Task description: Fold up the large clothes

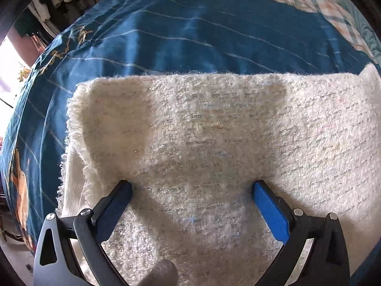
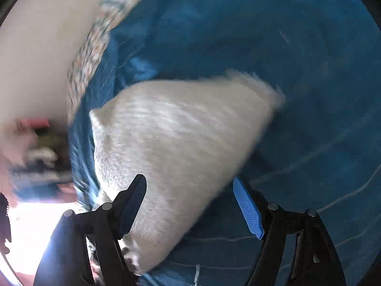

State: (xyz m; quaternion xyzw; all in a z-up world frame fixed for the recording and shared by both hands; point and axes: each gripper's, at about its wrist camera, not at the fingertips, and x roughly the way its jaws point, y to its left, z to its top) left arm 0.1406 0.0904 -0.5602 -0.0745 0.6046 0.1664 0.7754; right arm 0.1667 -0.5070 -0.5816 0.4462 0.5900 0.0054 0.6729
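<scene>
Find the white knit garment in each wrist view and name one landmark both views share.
Left wrist: white knit garment fills the lower centre and right, folded edge on top.
Right wrist: blurred, it lies centre-left, running down toward the fingers.
Shared landmark: blue bedspread under it.

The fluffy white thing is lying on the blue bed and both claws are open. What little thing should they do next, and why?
Probably lower the left gripper and pinch the fuzzy cream knitted garment. Its jaws stand wide open right over the folded cloth, gripping nothing, and the garment lies spread wide across the blue bedspread.
</scene>
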